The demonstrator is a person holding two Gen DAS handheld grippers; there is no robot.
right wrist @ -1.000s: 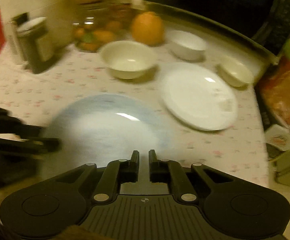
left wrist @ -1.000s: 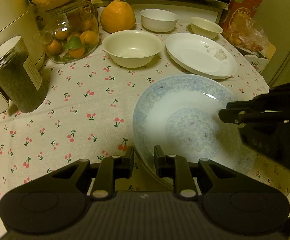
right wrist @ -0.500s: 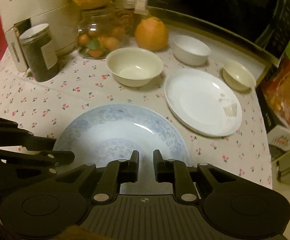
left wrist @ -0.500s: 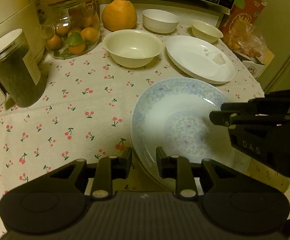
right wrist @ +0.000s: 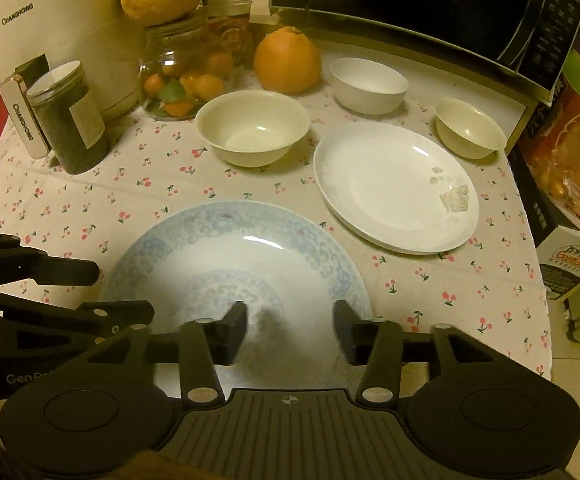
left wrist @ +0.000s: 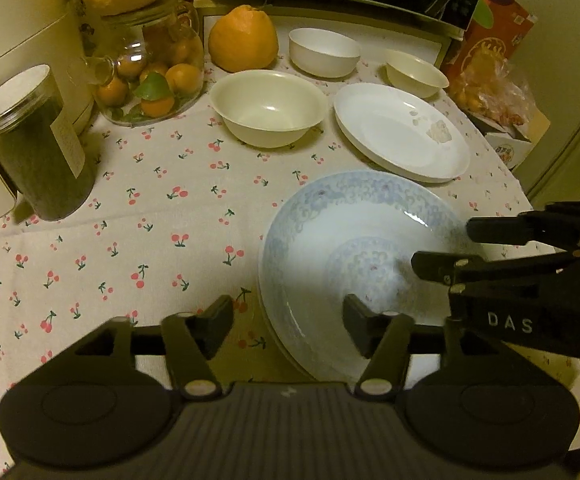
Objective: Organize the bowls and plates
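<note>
A blue-patterned plate [left wrist: 350, 236] [right wrist: 226, 248] lies on the cherry tablecloth near the front edge. My left gripper [left wrist: 288, 330] is open, its fingers either side of the plate's near-left rim. My right gripper [right wrist: 290, 330] is open over the plate's near side; it also shows in the left wrist view [left wrist: 442, 248]. Behind lie a white plate [left wrist: 400, 132] [right wrist: 394, 188], a large cream bowl [left wrist: 268, 108] [right wrist: 252, 128], a white bowl [left wrist: 324, 52] [right wrist: 368, 80] and a small cream bowl [left wrist: 416, 72] [right wrist: 470, 128].
A dark lidded jar [left wrist: 38, 144], a glass jar of small oranges [left wrist: 150, 76] and a big orange fruit [left wrist: 244, 40] stand at the back left. A microwave [right wrist: 430, 4] sits behind. Boxes and a bag [right wrist: 570, 184] are off the table's right edge.
Both grippers have opened wide; they were nearly shut before. The right gripper has come in lower over the patterned plate. The dishes have not moved.
</note>
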